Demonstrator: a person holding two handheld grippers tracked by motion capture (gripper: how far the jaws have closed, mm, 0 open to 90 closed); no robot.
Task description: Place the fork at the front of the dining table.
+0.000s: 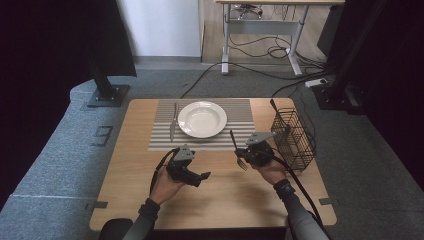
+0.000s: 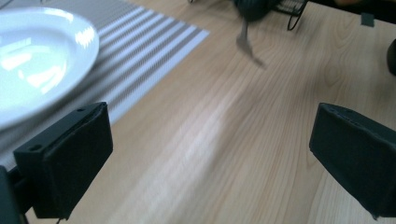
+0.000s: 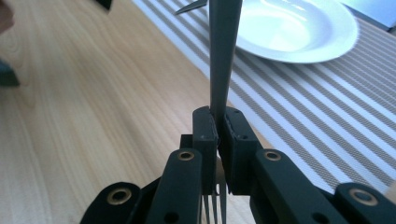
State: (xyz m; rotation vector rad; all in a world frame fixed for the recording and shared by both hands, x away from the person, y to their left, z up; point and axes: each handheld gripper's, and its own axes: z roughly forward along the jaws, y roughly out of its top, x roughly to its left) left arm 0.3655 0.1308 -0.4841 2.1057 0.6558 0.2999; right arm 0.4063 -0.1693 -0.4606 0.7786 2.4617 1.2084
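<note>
Fork (image 1: 238, 150): pinched in right gripper (image 1: 245, 156), prongs toward the hand, handle pointing up and away toward the plate (image 1: 202, 119).
Right gripper: clamped on the fork's neck, hovering just off the striped mat's (image 1: 240, 142) near right corner.
Left gripper (image 1: 200, 177): spread wide, empty, above bare table (image 1: 225, 200), farther from the fork.
Knife (image 1: 173, 122): on the mat, left of the plate.
Likely spot: mat right of the plate, nearest the right hand.
</note>
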